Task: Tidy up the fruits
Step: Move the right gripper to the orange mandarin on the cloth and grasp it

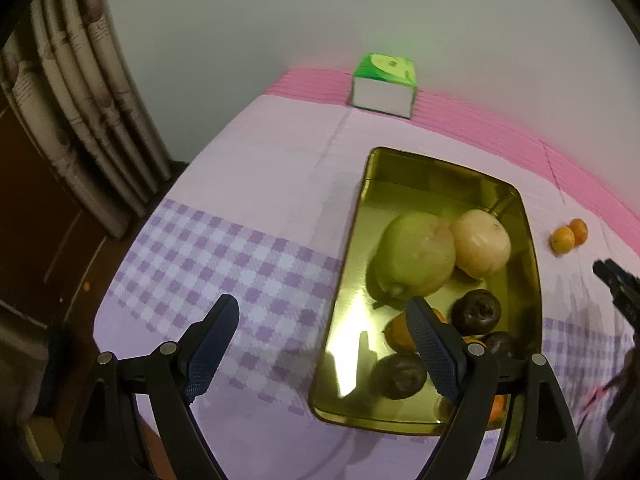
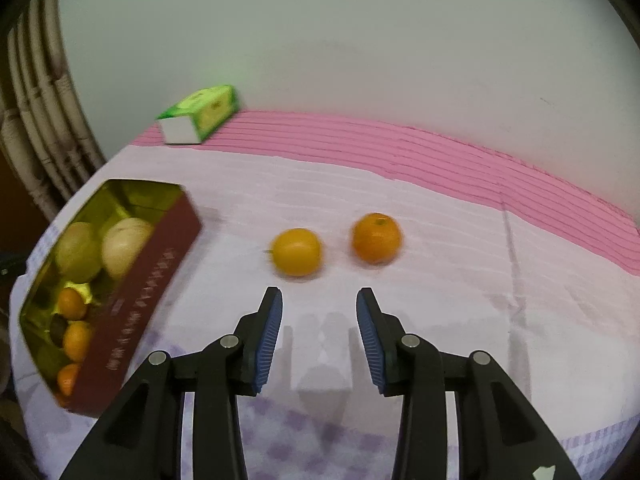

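On the cloth, two oranges (image 2: pixel 297 251) await collection; right gripper (image 2: pixel 319 308) empty, jaws parted, aimed there; left gripper (image 1: pixel 322 322) wide, empty, over tin (image 1: pixel 532 280).

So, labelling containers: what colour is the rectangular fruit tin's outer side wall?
Dark red with pale lettering; right wrist view.

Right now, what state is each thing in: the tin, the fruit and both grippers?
gold tin: open, no lid, partly filled
green fruit: in the tin, against the pale fruit
dark fruits: in the tin
two oranges: loose on the cloth, apart, outside the tin
left gripper: open, empty
right gripper: open, empty, facing the two oranges
green box: closed, at the far edge
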`<state>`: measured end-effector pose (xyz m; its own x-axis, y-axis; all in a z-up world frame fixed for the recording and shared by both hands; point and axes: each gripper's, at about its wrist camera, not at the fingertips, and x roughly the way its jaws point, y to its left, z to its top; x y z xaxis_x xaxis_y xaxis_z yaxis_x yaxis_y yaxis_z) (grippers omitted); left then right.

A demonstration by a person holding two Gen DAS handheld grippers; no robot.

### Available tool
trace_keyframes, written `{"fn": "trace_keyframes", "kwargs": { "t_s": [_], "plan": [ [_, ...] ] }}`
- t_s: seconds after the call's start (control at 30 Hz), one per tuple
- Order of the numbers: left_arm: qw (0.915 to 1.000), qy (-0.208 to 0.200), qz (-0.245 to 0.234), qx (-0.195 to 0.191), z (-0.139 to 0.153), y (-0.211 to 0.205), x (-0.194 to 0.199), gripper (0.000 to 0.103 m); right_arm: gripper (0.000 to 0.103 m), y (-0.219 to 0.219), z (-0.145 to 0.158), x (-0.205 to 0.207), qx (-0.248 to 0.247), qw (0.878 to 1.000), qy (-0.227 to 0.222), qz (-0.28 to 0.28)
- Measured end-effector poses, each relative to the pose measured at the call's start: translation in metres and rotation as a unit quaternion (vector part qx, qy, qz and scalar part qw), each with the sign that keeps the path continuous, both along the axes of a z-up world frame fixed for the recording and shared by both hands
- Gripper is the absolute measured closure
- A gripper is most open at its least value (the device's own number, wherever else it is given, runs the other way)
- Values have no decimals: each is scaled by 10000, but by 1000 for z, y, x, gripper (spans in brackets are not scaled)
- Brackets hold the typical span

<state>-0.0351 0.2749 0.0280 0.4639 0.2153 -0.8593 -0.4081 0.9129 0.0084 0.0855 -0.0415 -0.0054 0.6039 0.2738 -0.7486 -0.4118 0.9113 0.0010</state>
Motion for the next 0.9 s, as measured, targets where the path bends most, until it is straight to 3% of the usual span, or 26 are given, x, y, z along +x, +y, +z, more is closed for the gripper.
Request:
{"fn": "trace_keyframes", "kwargs": {
  "t_s": [0.27,0.8,0.9],
  "plan": [
    [9997,68,-217,-2,-7,-10,4,17,59,-16,-10,39,41,9994,12,-354],
    [9985,-53,-467,281,-6,-28,8,17,58,-16,-32,81,38,9995,133,-298],
    [9985,-52,-467,272,-5,-32,10,17,62,-14,-35,86,76,9995,166,-249]
  ]
}}
